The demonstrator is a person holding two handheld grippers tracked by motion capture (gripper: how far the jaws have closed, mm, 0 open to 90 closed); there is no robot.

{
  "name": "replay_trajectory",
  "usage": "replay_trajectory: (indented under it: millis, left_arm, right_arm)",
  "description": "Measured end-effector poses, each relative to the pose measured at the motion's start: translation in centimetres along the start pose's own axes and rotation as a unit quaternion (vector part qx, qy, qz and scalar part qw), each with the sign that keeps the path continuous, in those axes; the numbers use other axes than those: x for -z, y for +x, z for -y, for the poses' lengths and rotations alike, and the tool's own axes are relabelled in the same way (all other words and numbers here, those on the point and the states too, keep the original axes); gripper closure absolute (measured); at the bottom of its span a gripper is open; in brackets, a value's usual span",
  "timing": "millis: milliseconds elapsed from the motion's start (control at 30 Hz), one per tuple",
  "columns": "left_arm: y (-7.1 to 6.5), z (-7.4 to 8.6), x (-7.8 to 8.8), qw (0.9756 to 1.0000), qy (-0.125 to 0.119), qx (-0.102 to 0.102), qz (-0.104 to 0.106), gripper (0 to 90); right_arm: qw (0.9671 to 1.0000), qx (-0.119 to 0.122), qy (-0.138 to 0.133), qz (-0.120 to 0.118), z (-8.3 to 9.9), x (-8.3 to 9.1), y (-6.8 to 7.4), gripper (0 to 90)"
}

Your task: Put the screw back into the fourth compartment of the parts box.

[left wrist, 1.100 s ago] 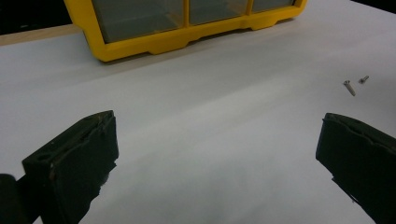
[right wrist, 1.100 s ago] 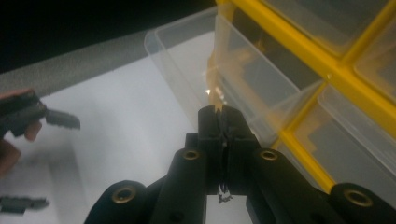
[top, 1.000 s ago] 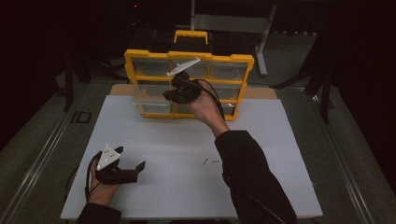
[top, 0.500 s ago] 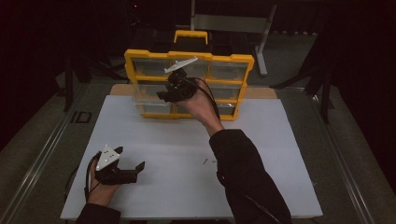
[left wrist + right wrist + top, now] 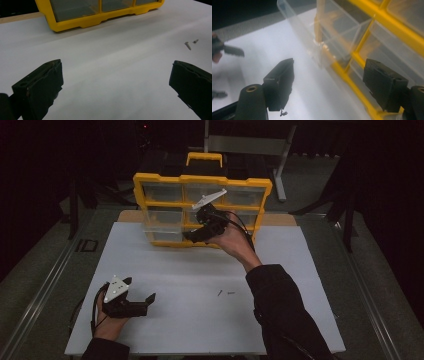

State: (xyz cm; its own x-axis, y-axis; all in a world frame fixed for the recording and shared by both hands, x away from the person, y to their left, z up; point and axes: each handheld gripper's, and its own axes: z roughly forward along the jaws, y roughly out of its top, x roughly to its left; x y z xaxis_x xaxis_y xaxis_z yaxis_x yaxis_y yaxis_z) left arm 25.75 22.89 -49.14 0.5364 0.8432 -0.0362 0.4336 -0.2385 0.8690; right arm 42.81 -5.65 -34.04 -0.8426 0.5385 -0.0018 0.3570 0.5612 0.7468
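- The right gripper [image 5: 192, 236] sits at the front of the yellow organizer [image 5: 200, 180], jaws spread, having just been opening; nothing lies between them.
- A clear plastic drawer [image 5: 322, 32], pulled partway out, stands just ahead of those jaws, its long axis running out from the case toward the person.
- The left gripper [image 5: 145, 302] rests well apart on the white sheet [image 5: 175, 270], jaws spread and empty.
- Two small metal screws [image 5: 190, 44] lie ahead of the left gripper, to its right.

The drawer box [image 5: 202, 180] is yellow with see-through drawers [image 5: 332, 27], the table sheet [image 5: 200, 285] white, the two tiny screws [image 5: 190, 44] maybe grey.
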Motion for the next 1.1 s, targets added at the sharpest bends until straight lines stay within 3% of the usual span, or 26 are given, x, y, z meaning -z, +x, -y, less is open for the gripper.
replay_trajectory:
  millis: [433, 600, 800, 1100]
  left_arm:
    - [0.0, 0.0, 0.0, 1.0000, 0.000, 0.000, 0.000, 0.0]
    - [0.0, 0.0, 0.0, 1.0000, 0.000, 0.000, 0.000, 0.0]
    - [0.0, 0.0, 0.0, 1.0000, -0.002, 0.001, 0.001, 0.0]
    - [0.0, 0.0, 0.0, 1.0000, -0.003, 0.001, 0.001, 0.0]
  right_arm:
    - [0.9980, 0.046, 0.043, -0.002, 2.9, 1.2, 1.1, 23.5]
    - [0.9953, 0.066, 0.071, -0.004, 4.5, 0.9, 1.5, 22.9]
    - [0.9932, 0.073, 0.091, -0.006, 6.4, 0.7, 1.6, 22.9]
    - [0.9921, 0.077, 0.099, -0.014, 8.8, 0.7, 1.6, 24.3]
